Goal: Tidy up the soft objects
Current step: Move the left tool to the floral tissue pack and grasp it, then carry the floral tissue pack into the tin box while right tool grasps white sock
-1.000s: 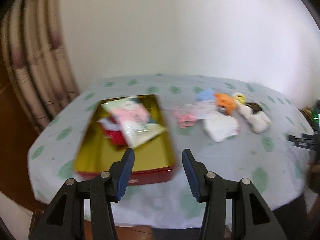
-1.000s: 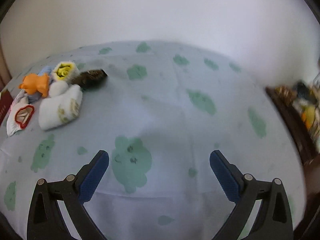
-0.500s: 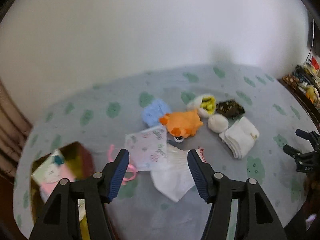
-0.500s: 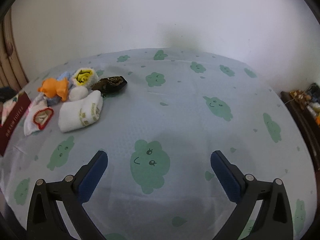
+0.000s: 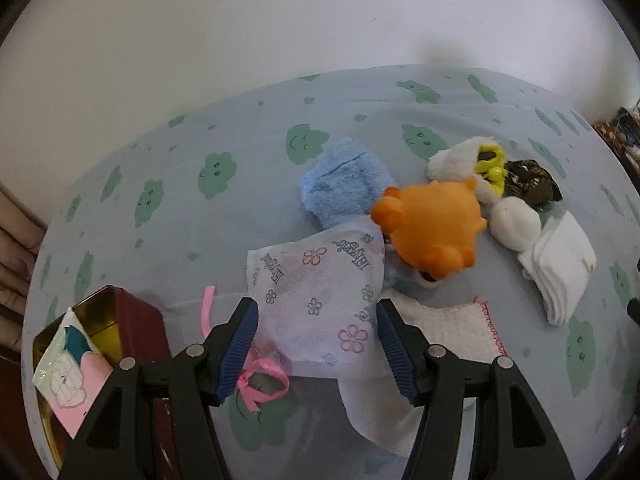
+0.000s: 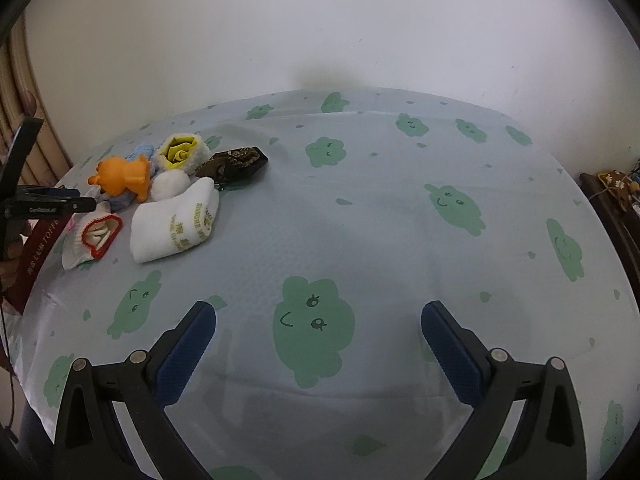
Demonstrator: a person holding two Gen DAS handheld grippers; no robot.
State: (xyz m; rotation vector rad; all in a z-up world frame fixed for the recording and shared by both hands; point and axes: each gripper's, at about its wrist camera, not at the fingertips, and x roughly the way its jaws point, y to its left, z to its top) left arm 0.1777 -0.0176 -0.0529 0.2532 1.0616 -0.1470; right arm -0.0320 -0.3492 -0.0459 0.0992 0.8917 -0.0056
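My left gripper [image 5: 316, 320] is open, low over a white pouch printed with flowers [image 5: 320, 276]; the pouch lies between the fingers, and the pads do not press on it. A pink ribbon [image 5: 260, 380] trails by the left finger. Beyond the pouch sit an orange plush toy [image 5: 432, 220], a blue fluffy cloth [image 5: 340, 184], a white-and-yellow fluffy piece [image 5: 472, 164], a white ball [image 5: 514, 220], folded white socks [image 5: 560, 268] and a red-edged white cloth [image 5: 452, 332]. My right gripper [image 6: 318, 316] is open over bare tablecloth, well right of the pile [image 6: 180, 220].
A red tin with a gold inside [image 5: 136, 320] stands at the lower left and holds flat packets [image 5: 68, 368]. A dark brown patterned item [image 5: 528, 184] lies behind the socks. The cloud-print tablecloth [image 6: 400, 208] runs to a white wall. A cluttered shelf [image 6: 616, 188] stands off the right edge.
My left gripper has swung from over the tin to the pile and come down onto the flower pouch, its jaws now wider. The right gripper has barely moved.
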